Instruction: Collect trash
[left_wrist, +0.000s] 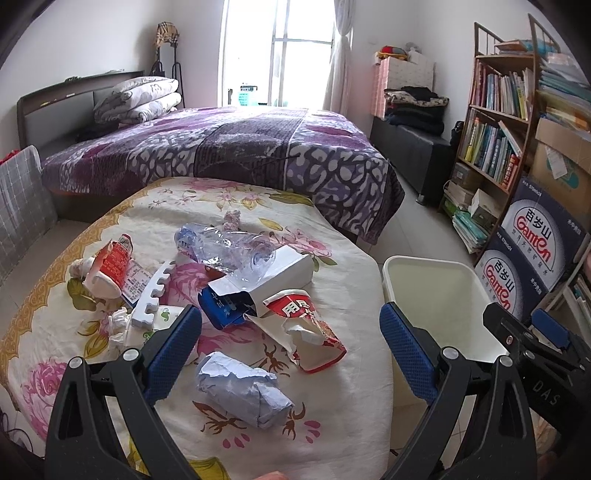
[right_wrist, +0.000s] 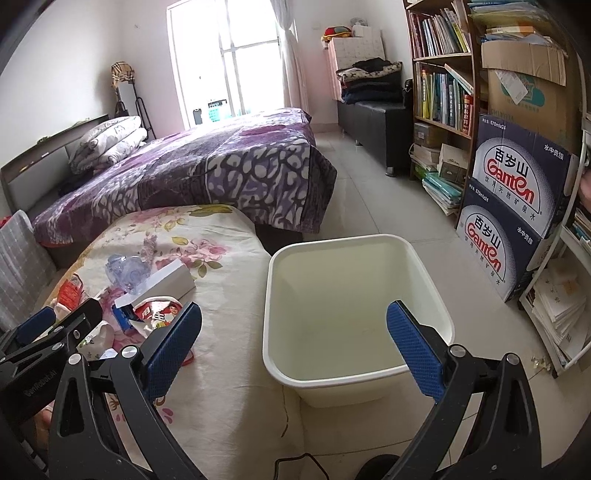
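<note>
Left gripper (left_wrist: 290, 332) fingers spread wide, nothing held — it hangs over the near half of the table (left_wrist: 354, 369), which carries a floral cloth. Right gripper (right_wrist: 293, 332) also wide open and empty, over the white bin (right_wrist: 354, 384) on the floor, just beside the table's right edge. Bin interior looks bare; its near wall is partly cut off by the right fingers. Trash sits clustered mid-table: crumpled paper wad (left_wrist: 242, 391) nearest, torn red-white carton (left_wrist: 310, 332) beyond it, blue box (left_wrist: 221, 308) touching a white box (left_wrist: 280, 275), clear crushed bottle (left_wrist: 229, 247) on top behind, another red carton (left_wrist: 118, 269) and a white foam strip (left_wrist: 151, 295) to the left, tissue scraps at the left edge. Open cloth around the pile on the near and right sides. Carton print is Chinese, too torn to read whole. Stacked cartons (right_wrist: 517, 192) by the bookshelf (right_wrist: 443, 74) read "Ganten", "570mlx24". Purple bed (left_wrist: 221, 147) butts against the table's far edge. Open floor tiles run between bed and bookshelf.
</note>
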